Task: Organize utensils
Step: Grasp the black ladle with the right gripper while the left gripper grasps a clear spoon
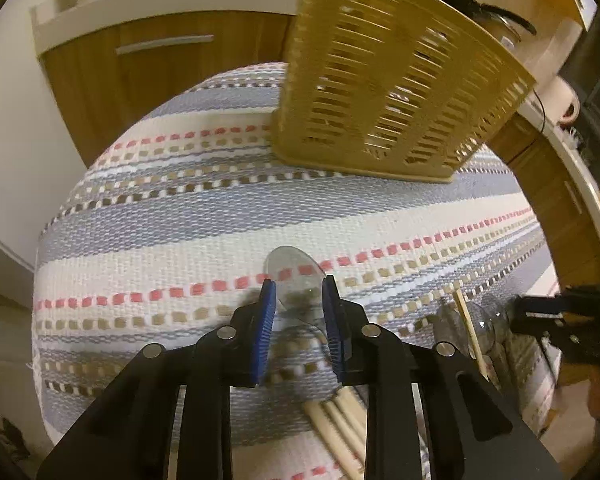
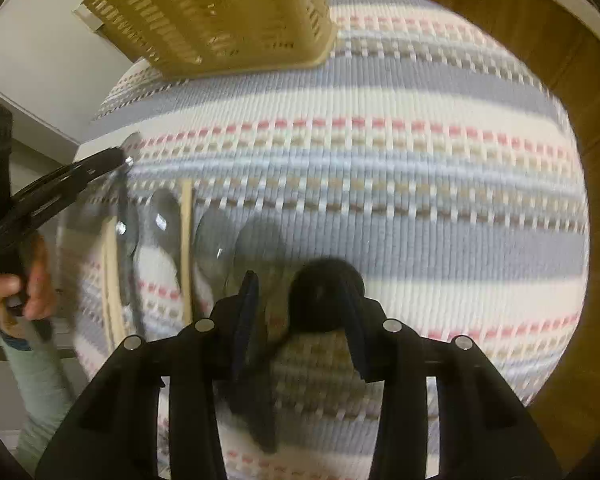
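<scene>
My left gripper (image 1: 298, 292) holds a clear plastic spoon (image 1: 292, 272) between its blue pads, bowl forward, above the striped cloth (image 1: 180, 220). A tan slotted utensil basket (image 1: 400, 92) stands ahead at the back right. My right gripper (image 2: 300, 292) has a black spoon (image 2: 324, 296) between its fingers, bowl up by the right finger, handle running down and left; the view is blurred. More clear plastic spoons (image 2: 220, 240) and wooden chopsticks (image 2: 186, 248) lie on the cloth to the left. The basket also shows in the right wrist view (image 2: 220, 12), at the top left.
Wooden chopsticks (image 1: 340, 428) lie under my left gripper; more clear utensils (image 1: 460, 328) lie to its right. Wooden cabinets (image 1: 140, 68) and a white counter stand behind the table. The left gripper and a hand (image 2: 24, 280) show at the right wrist view's left edge.
</scene>
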The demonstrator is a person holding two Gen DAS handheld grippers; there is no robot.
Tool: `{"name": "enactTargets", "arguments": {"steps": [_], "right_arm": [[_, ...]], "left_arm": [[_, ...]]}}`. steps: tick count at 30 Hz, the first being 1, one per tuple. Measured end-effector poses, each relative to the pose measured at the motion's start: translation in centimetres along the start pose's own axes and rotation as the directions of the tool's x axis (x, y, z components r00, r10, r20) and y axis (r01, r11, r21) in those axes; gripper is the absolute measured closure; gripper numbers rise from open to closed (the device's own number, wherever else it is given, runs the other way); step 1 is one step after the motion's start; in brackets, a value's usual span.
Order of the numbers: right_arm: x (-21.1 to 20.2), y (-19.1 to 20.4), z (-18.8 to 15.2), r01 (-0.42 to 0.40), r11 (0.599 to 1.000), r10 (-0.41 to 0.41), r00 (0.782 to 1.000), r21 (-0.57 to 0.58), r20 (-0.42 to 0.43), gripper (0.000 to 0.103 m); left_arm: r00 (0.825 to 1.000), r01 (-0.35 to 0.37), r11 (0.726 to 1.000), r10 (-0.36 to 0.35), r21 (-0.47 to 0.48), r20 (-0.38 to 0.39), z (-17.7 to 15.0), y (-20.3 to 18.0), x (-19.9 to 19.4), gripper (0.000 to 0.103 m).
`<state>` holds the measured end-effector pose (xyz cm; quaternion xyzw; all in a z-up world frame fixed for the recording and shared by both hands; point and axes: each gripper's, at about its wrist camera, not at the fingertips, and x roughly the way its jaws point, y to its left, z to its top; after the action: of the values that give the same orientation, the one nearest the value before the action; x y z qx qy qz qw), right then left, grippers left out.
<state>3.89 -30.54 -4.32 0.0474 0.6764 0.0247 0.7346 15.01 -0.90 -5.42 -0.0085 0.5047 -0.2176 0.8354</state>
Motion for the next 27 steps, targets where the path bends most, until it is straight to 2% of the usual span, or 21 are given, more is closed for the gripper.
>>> {"name": "enactTargets", "arguments": {"steps": [3,6,8,9,10,11,15,17,22,25,26,27], "right_arm": [[0.4,0.4,1.2,0.006,1.000,-0.006,1.000,-0.014,0.030,0.069],[-0.6,0.0,1.6,-0.051,0.999,0.051,0.998,0.003,0.045,0.069],[-1.5,-0.5,1.2,-0.061,0.998,0.061,0.997,0.005,0.039,0.068],[-2.0,-0.7,0.8,-0.044,0.999,0.044,0.998,0.001,0.039,0.067],[-2.2,-0.9,0.5,-0.029,1.000,0.029,0.999,-0.002,0.039,0.058],[-2.4,-1.3,0.2,-0.018,1.000,0.018,0.999,-0.003,0.037,0.050],[-2.6,-1.9,-0.5,0.024,0.999,-0.024,1.000,-0.038,0.010,0.048],[-1.7,-1.2,-0.2,0.060,0.994,-0.060,0.998,-0.087,-0.002,0.048],[0.7,-0.3,0.8,0.065,0.989,-0.079,0.991,-0.131,-0.105,0.049],[1.5,1.0,1.0,0.117,0.971,-0.144,0.982,-0.207,-0.120,0.049],[1.7,1.4,1.0,0.131,0.966,-0.160,0.980,-0.223,-0.118,0.055],[1.6,1.7,1.1,0.148,0.959,-0.179,0.978,-0.240,-0.111,0.058]], "left_arm": [[1.000,0.025,0.999,-0.024,-0.038,0.008,0.2,1.6,-0.2,0.088],[1.000,0.018,0.998,-0.017,-0.056,0.012,0.5,2.3,-0.3,0.088],[1.000,0.029,0.998,-0.028,-0.054,0.007,0.8,2.1,-0.2,0.079],[0.999,0.032,0.998,-0.031,-0.057,0.006,0.7,2.1,-0.4,0.066],[1.000,0.028,0.998,-0.027,-0.061,0.007,0.9,2.0,-0.5,0.058],[1.000,0.019,0.998,-0.019,-0.060,0.004,1.2,1.7,-0.3,0.057],[0.997,-0.060,0.997,0.057,-0.041,-0.056,1.8,0.6,1.2,0.057],[0.994,-0.088,0.996,0.087,-0.022,-0.062,1.8,0.2,1.3,0.057],[0.980,-0.162,0.987,0.163,0.022,-0.112,2.6,-1.2,2.0,0.057],[0.967,-0.216,0.975,0.222,0.059,-0.124,2.8,-2.2,2.5,0.058],[0.964,-0.228,0.971,0.235,0.067,-0.124,2.8,-2.2,2.5,0.058],[0.963,-0.232,0.970,0.239,0.071,-0.124,3.0,-2.4,2.5,0.063]]}}
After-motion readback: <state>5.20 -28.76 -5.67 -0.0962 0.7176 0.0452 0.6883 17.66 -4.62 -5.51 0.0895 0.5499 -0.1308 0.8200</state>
